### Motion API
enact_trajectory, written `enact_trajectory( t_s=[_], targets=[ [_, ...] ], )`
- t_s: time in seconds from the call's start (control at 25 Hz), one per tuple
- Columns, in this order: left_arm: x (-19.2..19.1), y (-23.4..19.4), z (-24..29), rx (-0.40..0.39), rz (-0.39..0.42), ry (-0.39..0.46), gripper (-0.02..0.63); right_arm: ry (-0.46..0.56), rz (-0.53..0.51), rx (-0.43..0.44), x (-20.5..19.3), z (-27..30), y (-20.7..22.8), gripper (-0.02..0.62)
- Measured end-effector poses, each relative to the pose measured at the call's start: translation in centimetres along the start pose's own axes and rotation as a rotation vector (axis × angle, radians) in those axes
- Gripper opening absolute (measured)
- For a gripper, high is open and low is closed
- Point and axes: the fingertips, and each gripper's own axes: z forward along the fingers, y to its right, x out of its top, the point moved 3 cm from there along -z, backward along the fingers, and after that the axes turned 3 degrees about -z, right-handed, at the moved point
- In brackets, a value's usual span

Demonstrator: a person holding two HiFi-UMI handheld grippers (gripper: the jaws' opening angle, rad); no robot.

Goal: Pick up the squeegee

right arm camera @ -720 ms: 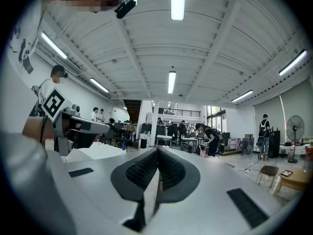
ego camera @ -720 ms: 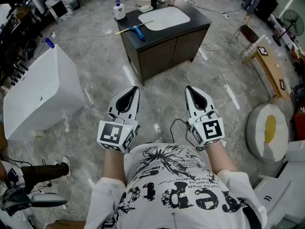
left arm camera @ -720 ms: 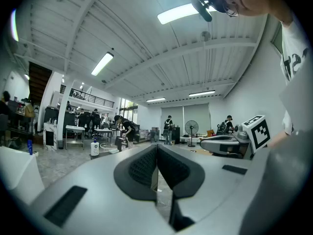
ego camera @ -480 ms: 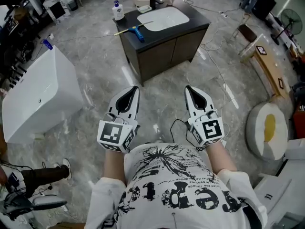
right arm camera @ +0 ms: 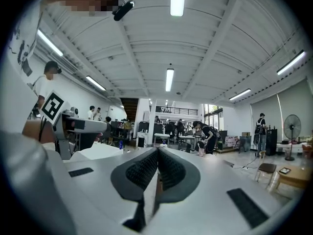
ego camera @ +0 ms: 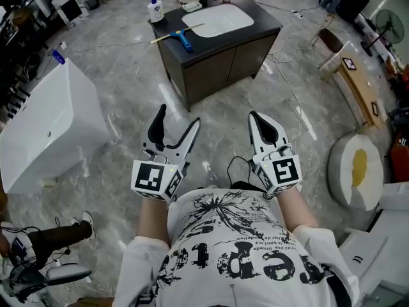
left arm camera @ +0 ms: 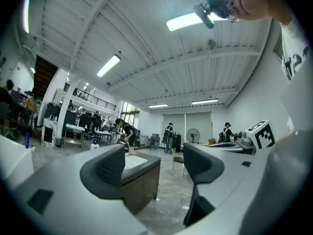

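Nothing of the pick is done yet. The squeegee [ego camera: 184,40] lies flat on the dark counter [ego camera: 264,20], on the bare strip just beside the sink basin [ego camera: 218,19], blue handle towards the counter's front edge, and it is untouched. You stand well apart from it, with open floor between you and the counter, and both pairs of tongs are held level in front of your chest.

Your left tongs [ego camera: 177,121] are spread wide with nothing between them (through the gap you see only the counter ahead). Your right tongs [ego camera: 258,118] are pressed together on nothing. By the look of it, the whole job is left: close the distance, bring the spread left tongs around the handle, pinch and lift.

As for containers, the sink basin looks empty, as far as the head view shows. A pump bottle [ego camera: 154,9] stands at the counter's back corner, near a small dish [ego camera: 192,6] whose contents are too small to tell. The white bathtub [ego camera: 45,123] stands on the floor to your left; its inside does not show.
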Motion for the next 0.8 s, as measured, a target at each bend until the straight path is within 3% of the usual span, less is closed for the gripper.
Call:
enact_trajectory(
  t_s=[0.04,0.2,0.44,0.8],
  targets=[
    [0.1,-0.2,0.2,0.013,0.012,0.017,0.359,-0.003,0.002,-0.003,-0.2,0.2,0.2,0.015],
    [0.0,-0.5,1.5,0.028,0.057,0.001,0.359,-0.021,0.019,-0.014,-0.8,1.3,1.4,0.015],
    [-1.9,-1.5,5.2,0.055,0.053,-0.034,0.359,-0.024,0.050,0.003,-2.5,4.7,4.8,0.015],
    [-2.1,-4.4,17.6,0.204,0.088,-0.065,0.357,0.010,0.042,0.122,-3.9,15.7,15.6,0.015]
  ],
)
